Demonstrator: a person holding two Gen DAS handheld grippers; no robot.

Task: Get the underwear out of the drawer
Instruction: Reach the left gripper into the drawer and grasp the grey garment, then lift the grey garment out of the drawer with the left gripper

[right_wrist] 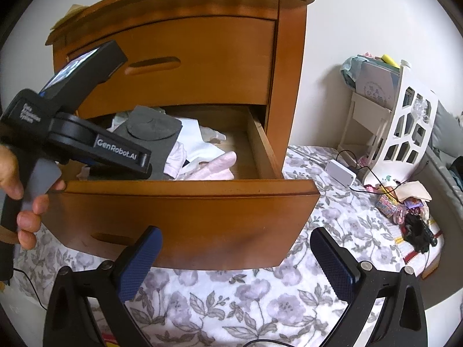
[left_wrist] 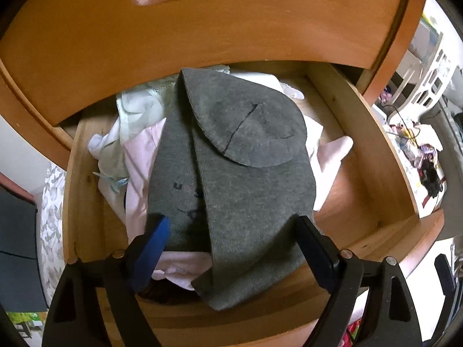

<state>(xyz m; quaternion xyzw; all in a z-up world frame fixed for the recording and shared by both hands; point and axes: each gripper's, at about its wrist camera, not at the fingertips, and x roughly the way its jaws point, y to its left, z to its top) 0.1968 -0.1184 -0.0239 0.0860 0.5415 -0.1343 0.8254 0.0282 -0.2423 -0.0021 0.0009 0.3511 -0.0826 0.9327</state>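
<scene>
Left tongs [left_wrist: 231,225] hang wide astride the grey underwear [left_wrist: 231,173], which still lies in the open drawer [left_wrist: 376,150]; nothing is gripped or lifted. Right tongs [right_wrist: 235,243] gape empty outside.

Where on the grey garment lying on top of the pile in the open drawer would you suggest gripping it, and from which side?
Grip the grey garment at its near end, coming from above. That end lies bunched over the pink clothes, nearest the drawer front, giving a raised fold. The left gripper already straddles it, jaws open.
</scene>
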